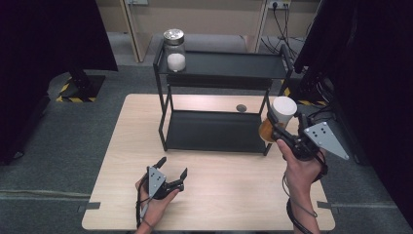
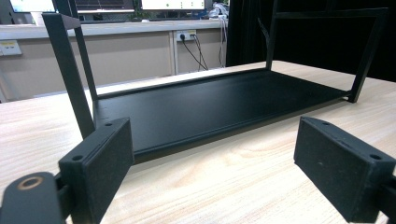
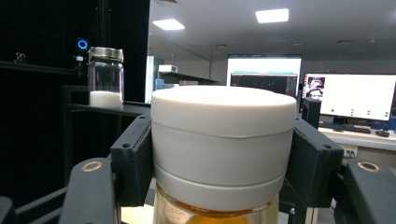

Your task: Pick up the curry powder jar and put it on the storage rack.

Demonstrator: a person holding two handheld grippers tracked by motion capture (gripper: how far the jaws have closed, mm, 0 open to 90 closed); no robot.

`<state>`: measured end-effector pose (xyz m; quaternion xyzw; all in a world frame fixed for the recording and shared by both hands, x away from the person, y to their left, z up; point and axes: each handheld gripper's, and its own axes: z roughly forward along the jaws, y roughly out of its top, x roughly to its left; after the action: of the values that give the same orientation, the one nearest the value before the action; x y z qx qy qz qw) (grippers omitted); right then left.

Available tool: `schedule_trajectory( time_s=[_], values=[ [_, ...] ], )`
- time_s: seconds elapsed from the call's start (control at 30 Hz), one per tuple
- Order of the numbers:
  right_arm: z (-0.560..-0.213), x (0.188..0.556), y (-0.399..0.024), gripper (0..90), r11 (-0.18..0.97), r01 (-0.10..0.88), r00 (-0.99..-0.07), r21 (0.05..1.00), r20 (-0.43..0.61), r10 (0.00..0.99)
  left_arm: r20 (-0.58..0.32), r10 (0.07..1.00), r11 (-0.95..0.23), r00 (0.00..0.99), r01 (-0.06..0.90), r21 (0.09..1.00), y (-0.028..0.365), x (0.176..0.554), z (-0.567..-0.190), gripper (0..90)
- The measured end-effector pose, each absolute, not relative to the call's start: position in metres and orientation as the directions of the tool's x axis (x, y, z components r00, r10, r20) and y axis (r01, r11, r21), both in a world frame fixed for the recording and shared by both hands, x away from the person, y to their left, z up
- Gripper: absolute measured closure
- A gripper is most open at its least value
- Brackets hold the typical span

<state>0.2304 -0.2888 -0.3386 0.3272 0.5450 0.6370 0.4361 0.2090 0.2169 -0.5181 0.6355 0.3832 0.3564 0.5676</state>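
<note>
Your right hand-held gripper is clenched on the white-lidded jar, its pads pressed against the wide white lid from both sides. The jar hangs in the air just off the right end of the black rack, level with the gap between its two shelves. Treat it as glass: stiff, breakable, with amber contents that likely give it some weight. A smooth lid can slip or twist loose, so a grip lower, on the body, would probably be safer. Your left hand-held gripper rests low over the bench with jaws spread wide, holding nothing, facing the lower shelf. A second jar, with white powder, stands on the top shelf's left end.
</note>
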Motion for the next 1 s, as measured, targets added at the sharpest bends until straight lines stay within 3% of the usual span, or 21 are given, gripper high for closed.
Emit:
schedule_trajectory(
  time_s=[1.0],
  values=[
    [-0.3,0.256,-0.285,33.9,-0.037,-0.216,-0.385,0.976,-0.05,0.922,0.018,0.89,-0.063,0.455,0.084,0.994,0.217,0.209,-0.518,11.3]
  ],
)
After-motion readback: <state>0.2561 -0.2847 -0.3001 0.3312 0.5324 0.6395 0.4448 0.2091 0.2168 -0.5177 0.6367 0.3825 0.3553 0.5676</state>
